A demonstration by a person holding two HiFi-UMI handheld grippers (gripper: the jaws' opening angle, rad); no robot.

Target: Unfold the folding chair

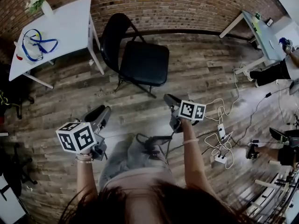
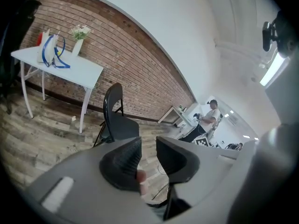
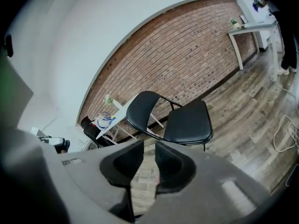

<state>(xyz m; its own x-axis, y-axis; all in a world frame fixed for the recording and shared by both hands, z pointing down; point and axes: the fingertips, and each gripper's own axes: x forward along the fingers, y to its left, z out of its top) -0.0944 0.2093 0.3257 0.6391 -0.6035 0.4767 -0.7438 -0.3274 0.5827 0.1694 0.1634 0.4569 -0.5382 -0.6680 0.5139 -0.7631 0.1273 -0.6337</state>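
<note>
The black folding chair (image 1: 142, 62) stands unfolded on the wooden floor, its seat flat and its backrest towards the brick wall. It also shows in the left gripper view as the chair (image 2: 119, 125) and in the right gripper view as the chair (image 3: 189, 122). My left gripper (image 1: 103, 112) is held well short of it, low on the left, and my right gripper (image 1: 168, 98) hovers just in front of the seat's front edge. The left gripper (image 2: 148, 146) and the right gripper (image 3: 149, 148) each show a gap between the jaws with nothing in it. Neither touches the chair.
A white table (image 1: 65, 27) with a blue lanyard (image 1: 39, 43) and a flower vase (image 1: 44, 6) stands left of the chair. Cables and a power strip (image 1: 219, 146) lie on the floor at the right. Another white table (image 1: 261, 31) and a person (image 1: 275, 71) are at the far right.
</note>
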